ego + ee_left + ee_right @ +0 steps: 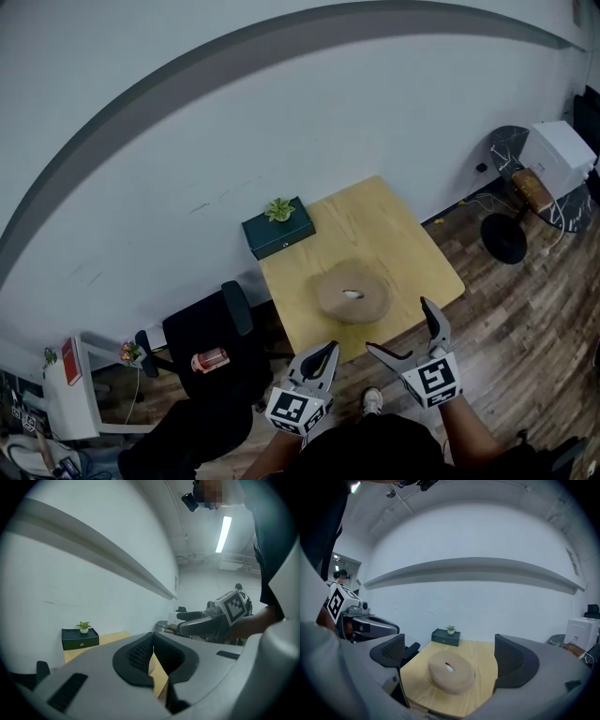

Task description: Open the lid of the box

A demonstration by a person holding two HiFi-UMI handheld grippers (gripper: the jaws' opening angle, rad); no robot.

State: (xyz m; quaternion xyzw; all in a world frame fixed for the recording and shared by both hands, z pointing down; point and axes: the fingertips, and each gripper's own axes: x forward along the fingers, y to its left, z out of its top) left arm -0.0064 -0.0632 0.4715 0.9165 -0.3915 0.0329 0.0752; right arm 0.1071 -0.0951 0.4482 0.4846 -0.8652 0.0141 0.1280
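Note:
A round tan box (pixel 352 292) with a small white knob on its lid stands on the square wooden table (pixel 412 253), near the front edge. In the right gripper view the tan box (pixel 452 671) lies ahead, between the two spread jaws but beyond their tips. My right gripper (pixel 398 325) is open and empty, just off the table's front edge. To its left, my left gripper (pixel 326 352) hangs in front of the table with its pads together and nothing between them. The left gripper (pixel 152 651) faces the wall, and the tan box is hidden in its own view.
A dark green box (pixel 278 232) with a small potted plant (pixel 279 209) on top sits at the table's far left corner. A black chair (pixel 211 347) holding a red can (pixel 209 360) stands left of the table. A white appliance (pixel 558 155) and a black stand (pixel 506 239) are at the right.

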